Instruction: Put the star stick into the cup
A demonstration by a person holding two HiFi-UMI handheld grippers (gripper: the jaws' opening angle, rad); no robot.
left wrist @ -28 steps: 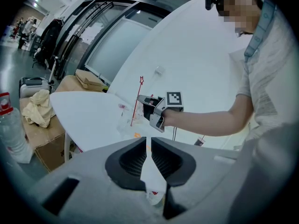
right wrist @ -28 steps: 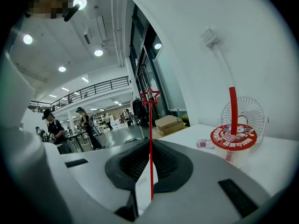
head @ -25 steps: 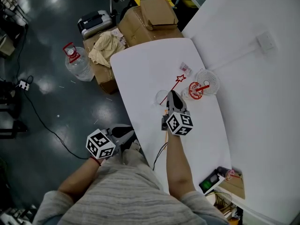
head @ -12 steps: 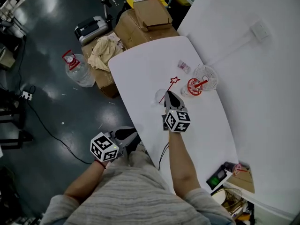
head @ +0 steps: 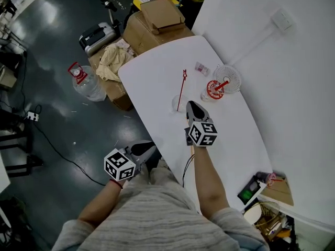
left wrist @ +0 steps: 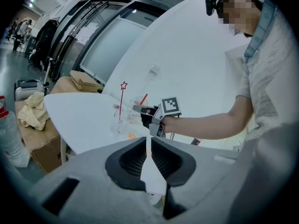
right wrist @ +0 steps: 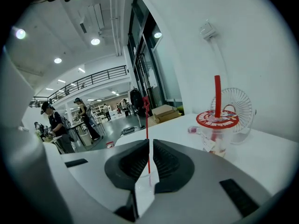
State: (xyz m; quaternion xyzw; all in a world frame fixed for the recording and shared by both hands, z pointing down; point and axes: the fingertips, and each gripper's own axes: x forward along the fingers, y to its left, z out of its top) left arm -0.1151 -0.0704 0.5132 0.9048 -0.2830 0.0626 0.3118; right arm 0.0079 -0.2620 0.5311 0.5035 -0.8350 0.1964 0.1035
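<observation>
Leave the left gripper point(head: 149, 148), pressed together on nothing, idle off the table's point(head: 157, 67) left edge; hold the star stick point(head: 181, 88) upright over the clear cup point(head: 178, 104) near that edge, pinched low in the right gripper point(head: 191, 105), lower straight, then release gently, clear of the lidded cup point(head: 214, 89).

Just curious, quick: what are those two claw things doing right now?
Left gripper: closed, nothing between its jaws.
Right gripper: closed on the star stick.
</observation>
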